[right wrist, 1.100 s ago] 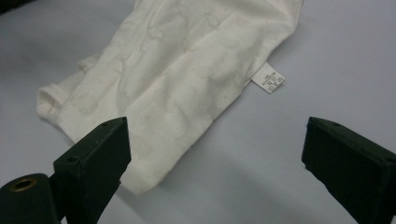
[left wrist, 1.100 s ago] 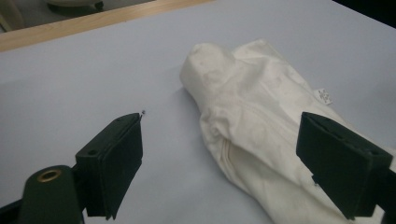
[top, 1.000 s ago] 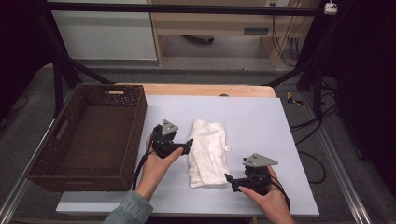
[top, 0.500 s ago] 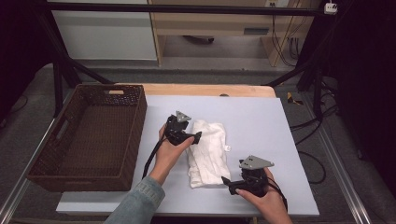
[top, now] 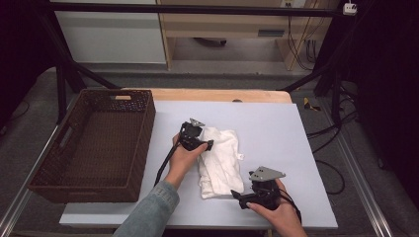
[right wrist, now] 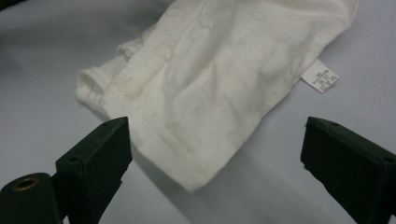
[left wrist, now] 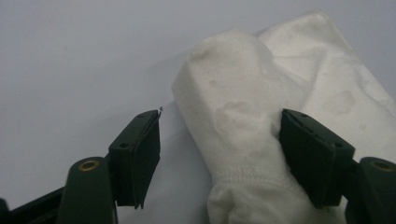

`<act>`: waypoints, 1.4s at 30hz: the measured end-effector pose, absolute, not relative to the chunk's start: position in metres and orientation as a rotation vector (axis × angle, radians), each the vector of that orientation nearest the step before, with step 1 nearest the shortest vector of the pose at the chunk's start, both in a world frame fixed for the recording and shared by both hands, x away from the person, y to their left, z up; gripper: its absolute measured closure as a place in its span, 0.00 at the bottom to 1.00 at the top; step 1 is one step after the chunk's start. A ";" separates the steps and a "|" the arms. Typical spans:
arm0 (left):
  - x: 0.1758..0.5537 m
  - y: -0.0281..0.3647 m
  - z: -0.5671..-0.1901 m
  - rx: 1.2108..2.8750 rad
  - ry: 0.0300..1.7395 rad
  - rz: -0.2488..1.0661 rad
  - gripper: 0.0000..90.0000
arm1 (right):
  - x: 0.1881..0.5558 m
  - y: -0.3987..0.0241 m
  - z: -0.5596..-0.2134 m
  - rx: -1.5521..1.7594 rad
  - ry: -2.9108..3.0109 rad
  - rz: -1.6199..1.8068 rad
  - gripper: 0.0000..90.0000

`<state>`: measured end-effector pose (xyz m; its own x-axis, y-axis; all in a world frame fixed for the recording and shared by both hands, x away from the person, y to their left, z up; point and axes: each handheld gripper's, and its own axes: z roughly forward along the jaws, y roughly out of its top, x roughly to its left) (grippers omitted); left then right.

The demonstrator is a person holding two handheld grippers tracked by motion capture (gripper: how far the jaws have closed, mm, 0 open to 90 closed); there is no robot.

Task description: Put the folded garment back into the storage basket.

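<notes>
Left gripper [top: 200,144] sits at the far-left corner of the white garment [top: 221,161], jaws just been closing with a bunched fold between them: one pad touches cloth, the other is clear, so no clamp yet. Right gripper [top: 245,197] jaws wide apart, garment's near corner just ahead of them, label [right wrist: 320,75] beyond. Wicker basket [top: 94,143] well off past the left gripper.

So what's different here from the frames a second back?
The left gripper has moved away from the person, from the left edge of the white garment to its top left corner. Its jaws have just been closing around a fold, one pad touching cloth, the other clear. The right gripper, the garment and the wicker basket stayed put.
</notes>
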<state>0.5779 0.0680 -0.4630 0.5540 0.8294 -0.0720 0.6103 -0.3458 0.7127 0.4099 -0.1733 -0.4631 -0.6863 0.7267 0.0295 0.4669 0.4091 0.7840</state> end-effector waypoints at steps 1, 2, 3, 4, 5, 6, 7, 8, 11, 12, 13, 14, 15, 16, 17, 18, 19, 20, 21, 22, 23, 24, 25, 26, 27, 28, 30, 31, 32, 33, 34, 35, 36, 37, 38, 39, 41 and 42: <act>0.578 0.067 -0.464 2.083 1.156 0.393 0.34 | 0.409 -0.172 -0.464 1.033 2.361 1.156 0.11; 0.579 0.067 -0.466 2.086 1.164 0.387 0.35 | 0.409 -0.172 -0.464 1.030 2.364 1.152 0.11; 0.580 0.066 -0.467 2.094 1.164 0.384 0.35 | 0.409 -0.171 -0.465 1.023 2.376 1.152 0.11; 0.581 0.066 -0.469 2.099 1.169 0.368 0.37 | 0.409 -0.171 -0.465 1.022 2.380 1.152 0.11; 0.582 0.067 -0.470 2.098 1.177 0.352 0.38 | 0.409 -0.170 -0.466 1.025 2.387 1.143 0.11; 0.583 0.067 -0.471 2.096 1.183 0.339 0.38 | 0.409 -0.170 -0.467 1.022 2.395 1.136 0.11; 0.583 0.067 -0.473 2.092 1.186 0.326 0.40 | 0.409 -0.170 -0.468 1.020 2.401 1.130 0.11; 0.583 0.066 -0.473 2.095 1.182 0.332 0.40 | 0.409 -0.170 -0.469 1.023 2.410 1.118 0.11; 0.581 0.064 -0.473 2.103 1.163 0.335 0.46 | 0.410 -0.169 -0.472 1.014 2.429 1.101 0.11; 0.580 0.062 -0.473 2.107 1.154 0.339 0.48 | 0.410 -0.169 -0.473 1.010 2.438 1.090 0.11; 0.579 0.061 -0.473 2.110 1.149 0.340 0.51 | 0.410 -0.168 -0.474 1.006 2.447 1.080 0.11; 0.579 0.060 -0.473 2.108 1.148 0.340 0.53 | 0.410 -0.167 -0.475 1.002 2.453 1.076 0.11; 0.579 0.060 -0.473 2.109 1.146 0.341 0.54 | 0.410 -0.166 -0.475 0.998 2.459 1.071 0.11; 0.579 0.060 -0.473 2.109 1.142 0.341 0.56 | 0.410 -0.165 -0.476 0.996 2.466 1.066 0.11; 0.579 0.059 -0.473 2.110 1.141 0.339 0.57 | 0.411 -0.164 -0.477 0.989 2.470 1.061 0.11; 0.579 0.059 -0.473 2.111 1.138 0.336 0.58 | 0.411 -0.163 -0.477 0.987 2.473 1.060 0.11; 0.580 0.059 -0.473 2.112 1.137 0.335 0.59 | 0.412 -0.162 -0.478 0.986 2.481 1.052 0.12; 0.580 0.059 -0.473 2.111 1.134 0.332 0.60 | 0.413 -0.161 -0.479 0.980 2.483 1.049 0.12; 0.581 0.059 -0.473 2.110 1.131 0.330 0.60 | 0.414 -0.159 -0.480 0.972 2.492 1.040 0.12; 0.581 0.059 -0.474 2.103 1.132 0.330 0.60 | 0.414 -0.157 -0.481 0.960 2.496 1.027 0.13; 0.581 0.060 -0.474 2.103 1.131 0.327 0.60 | 0.415 -0.155 -0.481 0.953 2.500 1.019 0.14; 0.582 0.059 -0.473 2.105 1.129 0.327 0.60 | 0.417 -0.153 -0.483 0.948 2.506 1.010 0.14; 0.582 0.059 -0.473 2.108 1.125 0.328 0.60 | 0.419 -0.152 -0.484 0.950 2.512 1.006 0.15; 0.582 0.059 -0.473 2.109 1.123 0.329 0.60 | 0.422 -0.150 -0.485 0.954 2.515 1.006 0.15; 0.582 0.059 -0.473 2.109 1.123 0.330 0.60 | 0.423 -0.149 -0.484 0.960 2.513 1.008 0.17; 0.582 0.059 -0.473 2.108 1.122 0.330 0.60 | 0.425 -0.148 -0.484 0.954 2.507 1.011 0.20; 0.582 0.059 -0.474 2.106 1.123 0.330 0.61 | 0.427 -0.147 -0.483 0.953 2.508 1.015 0.25; 0.582 0.059 -0.474 2.106 1.122 0.331 0.61 | 0.428 -0.146 -0.483 0.948 2.509 1.016 0.28; 0.582 0.058 -0.474 2.105 1.124 0.330 0.61 | 0.428 -0.145 -0.483 0.942 2.512 1.018 0.32; 0.582 0.058 -0.474 2.106 1.123 0.333 0.62 | 0.428 -0.144 -0.482 0.945 2.510 1.023 0.36; 0.582 0.058 -0.474 2.106 1.122 0.334 0.62 | 0.427 -0.143 -0.482 0.945 2.501 1.025 0.41; 0.582 0.058 -0.474 2.105 1.121 0.336 0.63 | 0.426 -0.143 -0.481 0.937 2.501 1.030 0.48; 0.582 0.058 -0.474 2.105 1.121 0.335 0.63 | 0.426 -0.142 -0.481 0.924 2.502 1.041 0.51; 0.582 0.058 -0.474 2.103 1.122 0.334 0.64 | 0.425 -0.141 -0.481 0.929 2.496 1.036 0.54; 0.582 0.058 -0.474 2.104 1.120 0.334 0.64 | 0.425 -0.141 -0.481 0.930 2.493 1.033 0.58; 0.582 0.058 -0.474 2.103 1.120 0.335 0.65 | 0.425 -0.140 -0.481 0.928 2.488 1.038 0.63; 0.582 0.058 -0.474 2.103 1.117 0.331 0.67 | 0.425 -0.139 -0.480 0.932 2.477 1.048 0.73; 0.582 0.058 -0.474 2.100 1.118 0.328 0.68 | 0.425 -0.139 -0.480 0.928 2.477 1.049 0.76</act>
